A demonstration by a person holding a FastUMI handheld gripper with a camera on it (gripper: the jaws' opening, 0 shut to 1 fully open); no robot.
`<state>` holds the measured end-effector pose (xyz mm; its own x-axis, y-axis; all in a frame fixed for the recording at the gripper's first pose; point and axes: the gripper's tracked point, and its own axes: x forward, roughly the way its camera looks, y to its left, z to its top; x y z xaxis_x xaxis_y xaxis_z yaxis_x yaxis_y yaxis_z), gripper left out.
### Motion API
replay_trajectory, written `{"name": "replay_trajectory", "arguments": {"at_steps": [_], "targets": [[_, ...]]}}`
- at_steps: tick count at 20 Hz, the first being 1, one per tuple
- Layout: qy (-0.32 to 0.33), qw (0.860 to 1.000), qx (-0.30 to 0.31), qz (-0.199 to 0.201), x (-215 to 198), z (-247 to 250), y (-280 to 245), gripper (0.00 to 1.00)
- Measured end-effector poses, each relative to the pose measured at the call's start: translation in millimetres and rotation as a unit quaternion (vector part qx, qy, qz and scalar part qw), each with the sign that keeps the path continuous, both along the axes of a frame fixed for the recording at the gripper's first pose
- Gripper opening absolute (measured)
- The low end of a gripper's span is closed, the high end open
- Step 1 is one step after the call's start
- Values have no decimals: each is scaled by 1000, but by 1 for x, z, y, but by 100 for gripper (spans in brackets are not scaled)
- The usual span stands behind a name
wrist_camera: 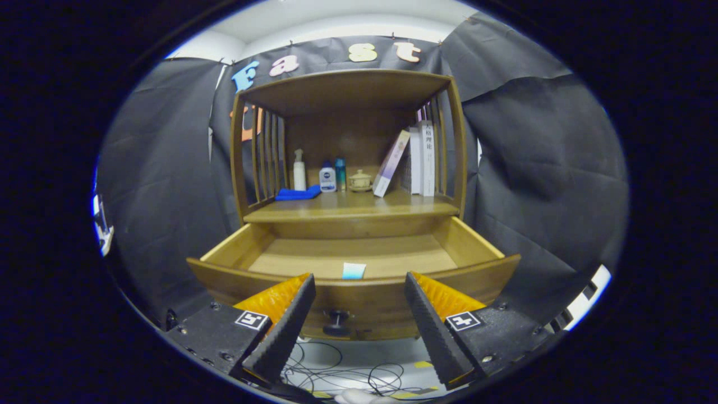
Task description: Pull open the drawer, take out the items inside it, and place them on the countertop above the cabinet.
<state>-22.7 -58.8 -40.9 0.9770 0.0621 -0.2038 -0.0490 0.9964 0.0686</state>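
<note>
Wooden drawer (359, 264) pulled open, centre of frame, small pale blue card (354, 271) lying at its front edge, just beyond gripper (359, 289). Gripper wide open, holding nothing, dark round knob (336, 322) between its fingers. Above: wooden cabinet surface (348, 207) carrying folded blue cloth (298, 193), bottles (327, 177), leaning books (415, 160).

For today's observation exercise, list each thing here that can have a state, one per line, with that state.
Drawer: pulled open.
Pale card: lying flat in the drawer, near its front wall.
Tool: open, holding nothing, in front of the drawer's knob.
Books: one leaning, the others upright.
Blue cloth: folded on the countertop.
</note>
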Motion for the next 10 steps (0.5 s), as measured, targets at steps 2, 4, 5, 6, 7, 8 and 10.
{"name": "replay_trajectory", "arguments": {"at_steps": [2,4,5,6,7,8,10], "targets": [[-9,1000,3,-8,15,28,-6,100],[6,1000,8,-9,31,42,-5,100],[11,1000,12,-8,40,51,-1,100],[17,1000,16,-7,52,60,1,100],[28,999,20,-9,65,64,3,100],[37,999,26,-5,76,69,9,99],[64,997,34,3,103,74,21,98]]}}
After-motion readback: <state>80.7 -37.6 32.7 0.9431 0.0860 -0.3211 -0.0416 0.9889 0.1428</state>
